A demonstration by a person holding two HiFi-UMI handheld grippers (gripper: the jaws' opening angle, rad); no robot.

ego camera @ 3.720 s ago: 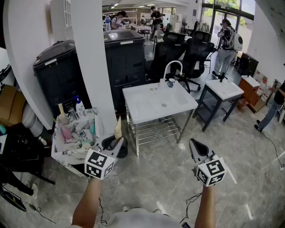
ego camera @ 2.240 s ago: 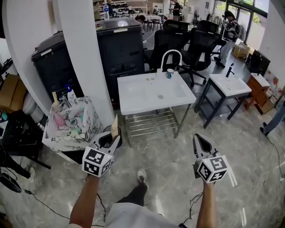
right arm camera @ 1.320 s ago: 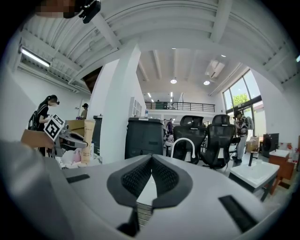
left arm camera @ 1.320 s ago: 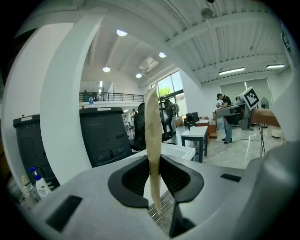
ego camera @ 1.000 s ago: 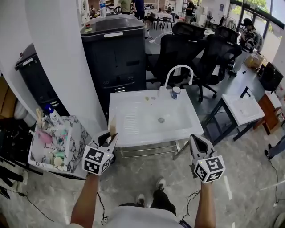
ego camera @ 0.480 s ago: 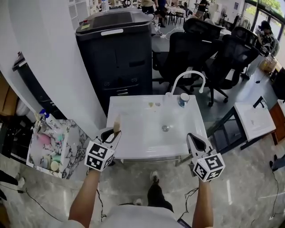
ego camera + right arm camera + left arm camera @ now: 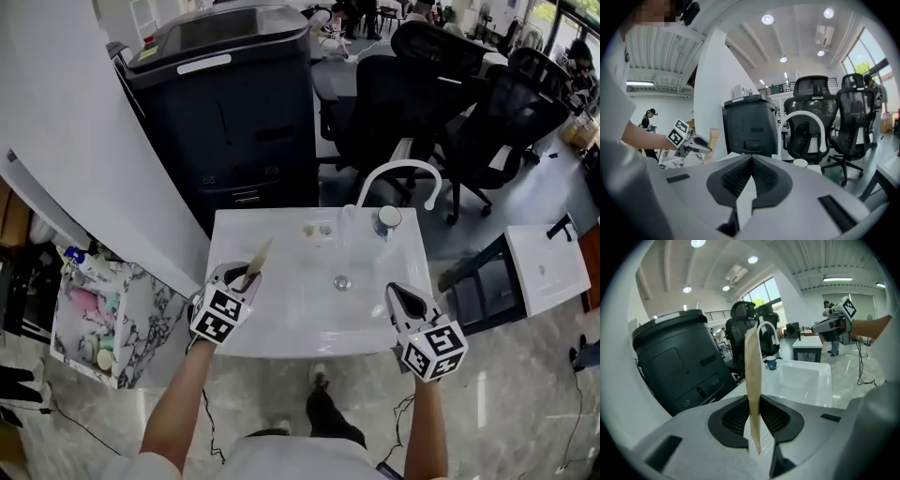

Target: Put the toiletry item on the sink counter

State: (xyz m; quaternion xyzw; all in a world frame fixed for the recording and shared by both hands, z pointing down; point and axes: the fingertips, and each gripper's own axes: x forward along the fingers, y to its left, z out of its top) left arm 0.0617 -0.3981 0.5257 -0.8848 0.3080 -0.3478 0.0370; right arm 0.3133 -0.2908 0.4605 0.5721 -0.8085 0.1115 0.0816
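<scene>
A flat tan toiletry sachet stands upright in my left gripper, which is shut on its lower part. In the left gripper view the sachet rises between the dark pads. It hangs over the front left of the white sink counter. My right gripper is shut with nothing in it, above the counter's front right edge. In the right gripper view its jaws meet at the tips, and the left gripper with the sachet shows at the left.
A white arched faucet and a small cup stand at the counter's back, with the drain in the basin. A black machine and office chairs are behind. A patterned basket of toiletries sits left, beside a white column.
The person has walked up to the sink, so both grippers now hover over the counter's front part. The left gripper still holds the sachet; the right stays shut.
</scene>
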